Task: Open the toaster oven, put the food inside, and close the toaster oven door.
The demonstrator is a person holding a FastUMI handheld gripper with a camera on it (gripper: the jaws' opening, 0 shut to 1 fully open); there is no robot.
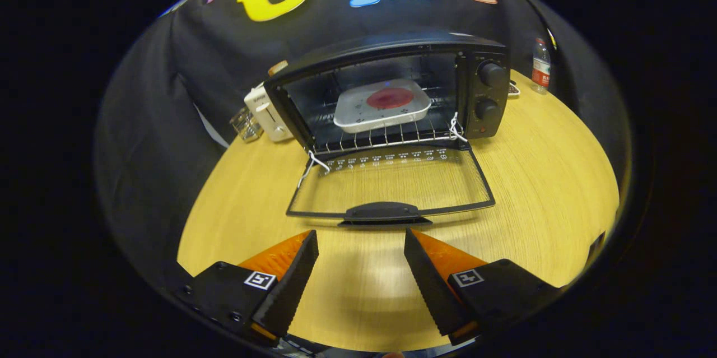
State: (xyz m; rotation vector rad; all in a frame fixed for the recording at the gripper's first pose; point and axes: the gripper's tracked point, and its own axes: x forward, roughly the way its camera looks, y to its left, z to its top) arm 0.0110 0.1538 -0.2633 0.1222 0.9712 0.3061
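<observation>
My claw (361, 246) hangs spread above the desk (538, 179), gripping nothing, both fingers apart over bare wood. The desk is a round, pale yellow wood-grain top, lit evenly with a soft glare near the fingers. Just ahead of the fingertips lies the handle of the oven (392, 94) door (392, 187), which is swung fully down and rests flat over the desk, its glass showing the grain beneath. Inside the oven, on the wire rack, sits the tray (383, 106) of food (390, 98), a red round patch on a white dish. Left of the oven stand a white toaster (268, 113) and a small glass (245, 124); beyond its right side stands a bottle (540, 65). Black cloth (168, 111) walls the booth behind and around the desk.
</observation>
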